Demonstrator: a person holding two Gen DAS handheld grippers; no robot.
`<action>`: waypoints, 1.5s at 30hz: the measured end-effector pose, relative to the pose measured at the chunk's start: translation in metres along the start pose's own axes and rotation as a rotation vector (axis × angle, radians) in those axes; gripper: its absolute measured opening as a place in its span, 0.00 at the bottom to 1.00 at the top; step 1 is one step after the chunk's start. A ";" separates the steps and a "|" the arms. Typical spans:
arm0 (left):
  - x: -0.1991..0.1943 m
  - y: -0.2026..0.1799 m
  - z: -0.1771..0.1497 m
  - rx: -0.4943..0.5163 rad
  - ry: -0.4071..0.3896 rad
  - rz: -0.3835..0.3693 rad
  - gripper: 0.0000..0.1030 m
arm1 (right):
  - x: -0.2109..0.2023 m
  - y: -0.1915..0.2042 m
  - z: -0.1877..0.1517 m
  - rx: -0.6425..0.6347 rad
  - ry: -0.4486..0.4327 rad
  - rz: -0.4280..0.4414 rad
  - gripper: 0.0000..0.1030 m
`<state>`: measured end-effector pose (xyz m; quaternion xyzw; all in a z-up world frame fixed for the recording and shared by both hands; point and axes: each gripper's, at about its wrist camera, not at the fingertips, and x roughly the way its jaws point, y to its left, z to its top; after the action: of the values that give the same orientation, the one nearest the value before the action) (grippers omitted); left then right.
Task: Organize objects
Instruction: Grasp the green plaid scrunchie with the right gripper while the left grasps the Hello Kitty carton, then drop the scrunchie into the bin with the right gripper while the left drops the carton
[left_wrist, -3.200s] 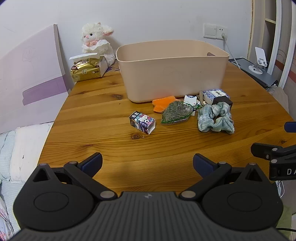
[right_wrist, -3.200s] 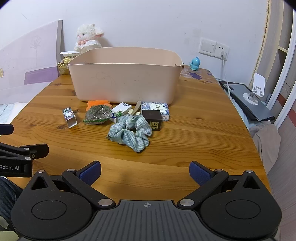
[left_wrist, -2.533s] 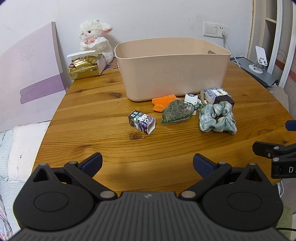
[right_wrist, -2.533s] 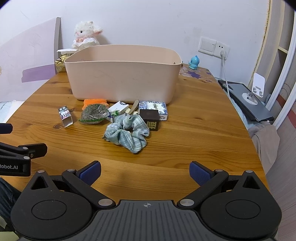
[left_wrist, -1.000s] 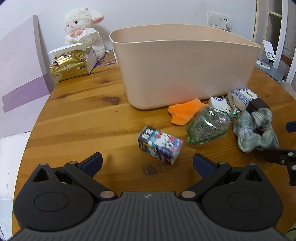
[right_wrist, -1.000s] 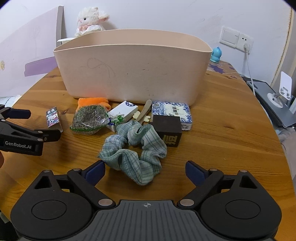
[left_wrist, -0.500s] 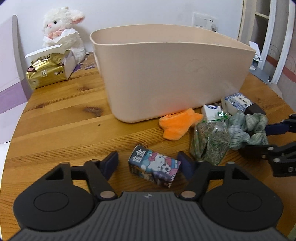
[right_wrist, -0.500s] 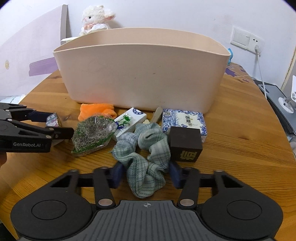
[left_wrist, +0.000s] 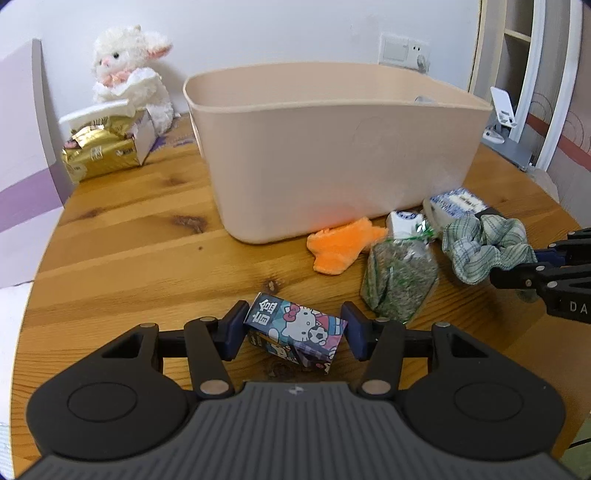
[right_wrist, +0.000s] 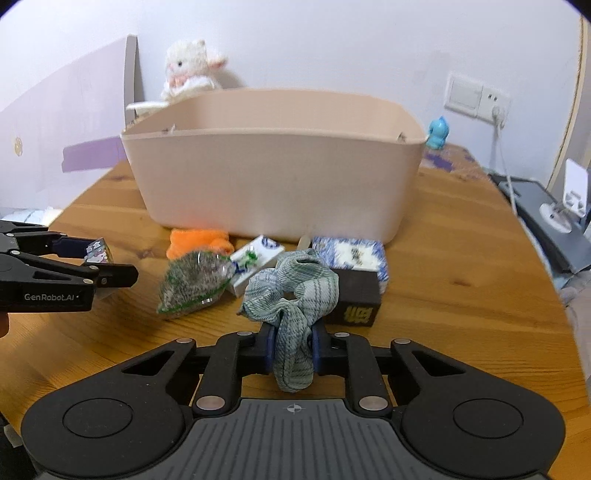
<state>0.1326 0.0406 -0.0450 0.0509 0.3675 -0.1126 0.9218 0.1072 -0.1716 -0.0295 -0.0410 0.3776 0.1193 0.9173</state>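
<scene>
Round wooden worktop, carrying all else. Large beige plastic bin standing upright toward the back of it, open at the top. White plush lamb seated against the wall behind, left of the bin, with a gold tissue pack just in front of it. Small clutter strung along the bin's near wall: orange cloth touching its base, clear bag of dried green matter just beside that, a white carton behind the bag, a blue-and-white patterned box and a dark brown box farther right.

Left tongs clamped on the cartoon-cat box, one blue pad at each end, box lying tilted, low over the worktop, apart from the clutter; touching the wood or not, cannot tell. Right tongs squeezed together on the green plaid scrunchie, fabric bunched between the pads and drooping below, its loop in front of the dark brown box. Small blue figurine at the back right, near the wall socket.
</scene>
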 end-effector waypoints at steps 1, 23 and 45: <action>-0.004 -0.001 0.001 0.003 -0.009 0.004 0.55 | -0.006 -0.002 0.001 0.001 -0.014 -0.001 0.16; -0.047 -0.013 0.101 -0.011 -0.209 0.089 0.55 | -0.030 -0.048 0.101 -0.015 -0.261 -0.069 0.16; 0.091 -0.017 0.145 -0.025 0.065 0.190 0.55 | 0.069 -0.044 0.142 -0.062 -0.039 -0.063 0.43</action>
<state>0.2889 -0.0169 -0.0028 0.0775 0.3921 -0.0183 0.9165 0.2625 -0.1777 0.0220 -0.0789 0.3545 0.1027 0.9261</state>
